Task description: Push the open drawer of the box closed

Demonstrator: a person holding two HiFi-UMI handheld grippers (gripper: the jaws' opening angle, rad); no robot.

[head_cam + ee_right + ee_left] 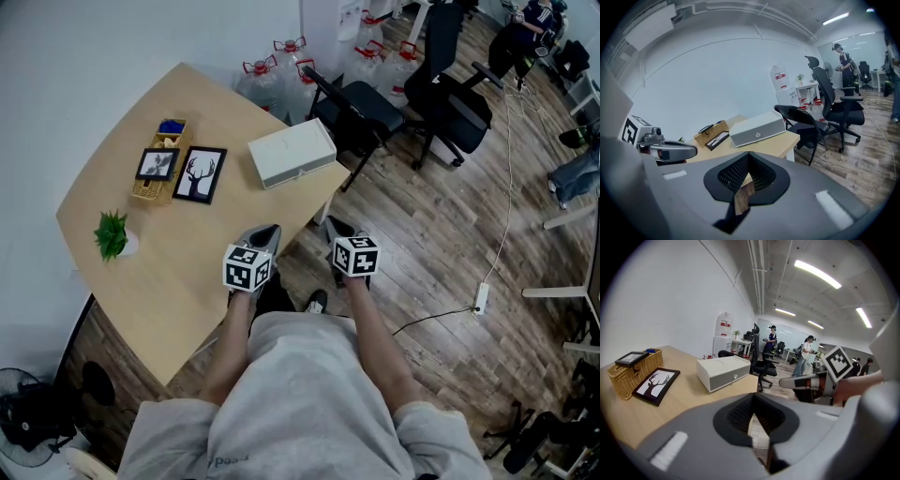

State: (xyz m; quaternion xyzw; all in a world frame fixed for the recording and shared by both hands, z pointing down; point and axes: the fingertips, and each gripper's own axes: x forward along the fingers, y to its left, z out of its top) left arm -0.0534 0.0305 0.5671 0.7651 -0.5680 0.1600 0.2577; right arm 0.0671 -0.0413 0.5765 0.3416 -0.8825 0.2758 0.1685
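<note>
Box: the white rectangular box [292, 153] sits on the light wooden table [164, 291], near its far right edge.
Long axis: it runs along that edge, lower left to upper right in your head view.
Facing: the grey drawer front [729, 378] with one round knob points towards you and looks flush with the case.
Your left gripper [269, 231]: over the near table edge, jaws pressed together, nothing between them.
Your right gripper [333, 225]: just off the table above the floor, jaws together, empty.
Both: well apart from the box.
Count: one box, one woven basket [150, 187], two black picture frames [200, 174], one small green plant [112, 233].
</note>
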